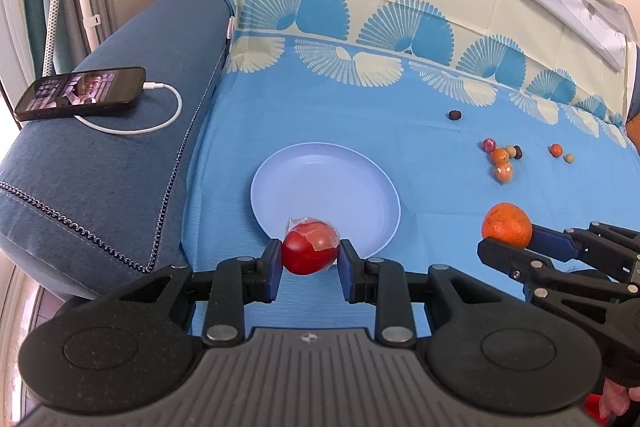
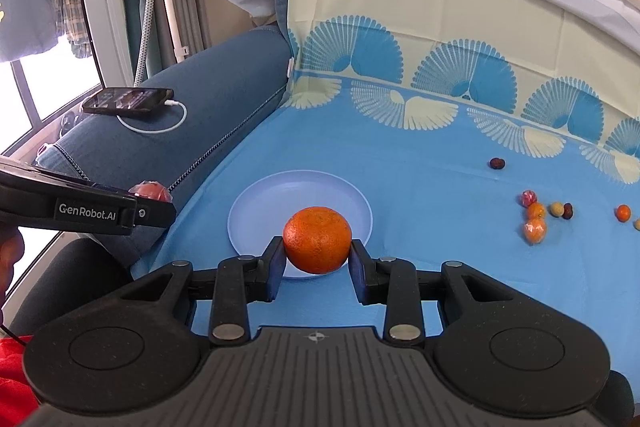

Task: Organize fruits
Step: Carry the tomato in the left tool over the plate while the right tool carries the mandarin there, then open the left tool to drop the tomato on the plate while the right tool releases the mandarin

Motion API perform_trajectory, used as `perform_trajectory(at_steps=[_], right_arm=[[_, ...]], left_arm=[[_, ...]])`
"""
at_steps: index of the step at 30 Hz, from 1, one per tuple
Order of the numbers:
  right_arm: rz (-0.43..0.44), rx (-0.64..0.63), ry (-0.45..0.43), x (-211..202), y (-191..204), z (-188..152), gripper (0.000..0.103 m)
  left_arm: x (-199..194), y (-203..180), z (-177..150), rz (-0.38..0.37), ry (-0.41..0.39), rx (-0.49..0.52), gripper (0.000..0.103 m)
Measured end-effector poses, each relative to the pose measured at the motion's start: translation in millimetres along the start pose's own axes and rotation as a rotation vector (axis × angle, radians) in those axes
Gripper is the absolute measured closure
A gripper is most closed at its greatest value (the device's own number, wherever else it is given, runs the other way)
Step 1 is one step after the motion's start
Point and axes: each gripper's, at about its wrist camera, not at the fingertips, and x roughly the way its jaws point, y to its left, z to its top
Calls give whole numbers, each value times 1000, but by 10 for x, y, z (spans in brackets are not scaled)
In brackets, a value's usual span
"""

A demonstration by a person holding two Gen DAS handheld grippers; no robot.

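My left gripper (image 1: 309,254) is shut on a red fruit in clear wrap (image 1: 309,247), held at the near rim of a pale blue plate (image 1: 320,183). My right gripper (image 2: 318,254) is shut on an orange (image 2: 318,239), held over the near edge of the same plate (image 2: 272,203). In the left wrist view the right gripper with the orange (image 1: 507,226) is to the right of the plate. In the right wrist view the left gripper and its red fruit (image 2: 150,191) are at the far left.
Several small fruits (image 1: 502,159) lie on the blue cloth (image 1: 360,115) at the right, with a dark one (image 1: 454,115) farther back. A phone (image 1: 80,93) on a white charging cable rests on the blue sofa arm (image 1: 120,155) at the left.
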Motion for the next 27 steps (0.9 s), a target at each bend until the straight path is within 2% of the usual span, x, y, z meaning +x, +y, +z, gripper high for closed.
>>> perform_trajectory(at_steps=[6,10,20,27], right_arm=[[-10,5,28,118,-10,-13,67],[-22,1,57,266,-7,-12,67],[-47,4,151,986,-100,93,67],[-38,16,216,1547,-174,145,67]], left_arm=[[152,-23,72,-13,17,5,71],[360,-28,178,4,58,20,71],[1076,119,536,40,159,26,71],[1584,154,640,58,227,52,71]])
